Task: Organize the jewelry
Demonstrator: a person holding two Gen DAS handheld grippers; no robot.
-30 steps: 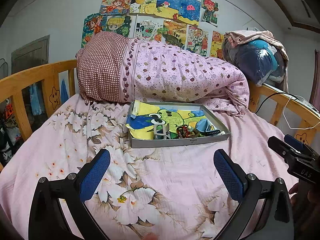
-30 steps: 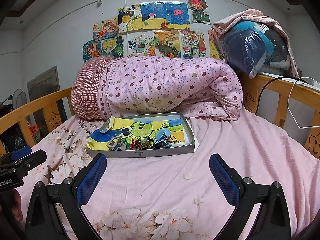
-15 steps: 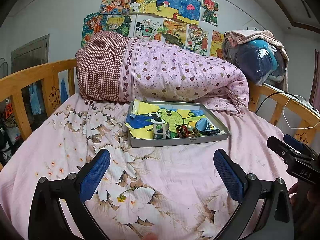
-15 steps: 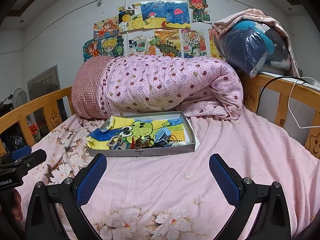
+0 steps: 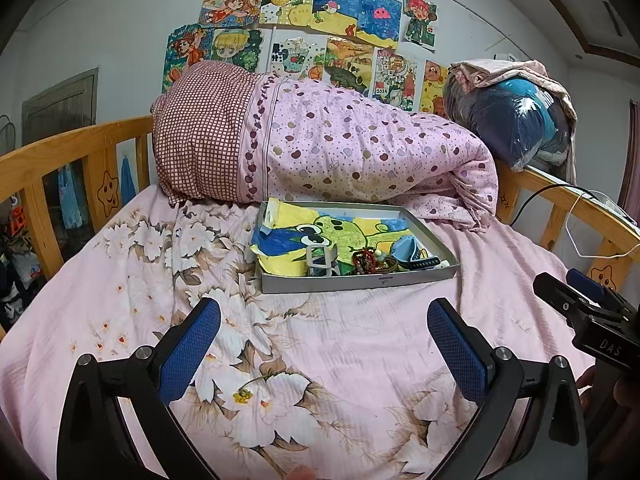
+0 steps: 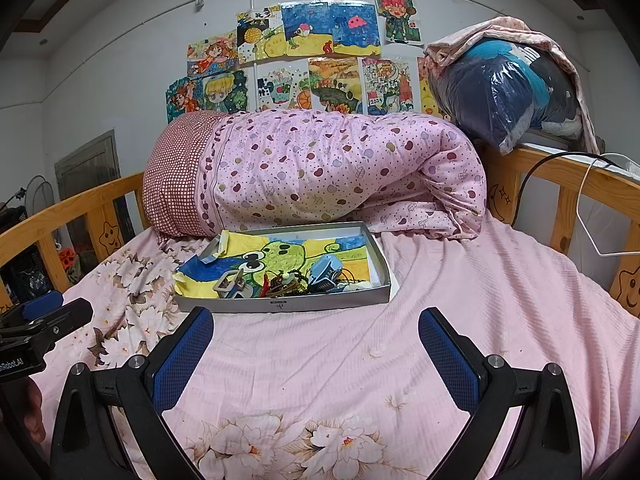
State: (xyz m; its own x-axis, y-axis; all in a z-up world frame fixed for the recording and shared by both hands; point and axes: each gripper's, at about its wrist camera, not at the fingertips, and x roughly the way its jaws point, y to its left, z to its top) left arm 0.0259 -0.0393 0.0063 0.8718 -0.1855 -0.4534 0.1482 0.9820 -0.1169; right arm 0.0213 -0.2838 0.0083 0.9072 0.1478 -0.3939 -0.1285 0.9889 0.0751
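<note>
We hold the left gripper (image 5: 324, 344) and the right gripper (image 6: 316, 342) low over the bed (image 6: 480, 300), both with jaws spread wide and holding nothing. Ahead of us a shallow grey tray (image 5: 360, 282) rests on the pink floral sheet, just in front of the rolled quilt (image 5: 360, 156). The jewelry (image 5: 370, 260) lies heaped along the tray's near edge, on a frog drawing (image 5: 340, 232); it seems to include beaded bracelets, though the tangle is too small to sort out.
</note>
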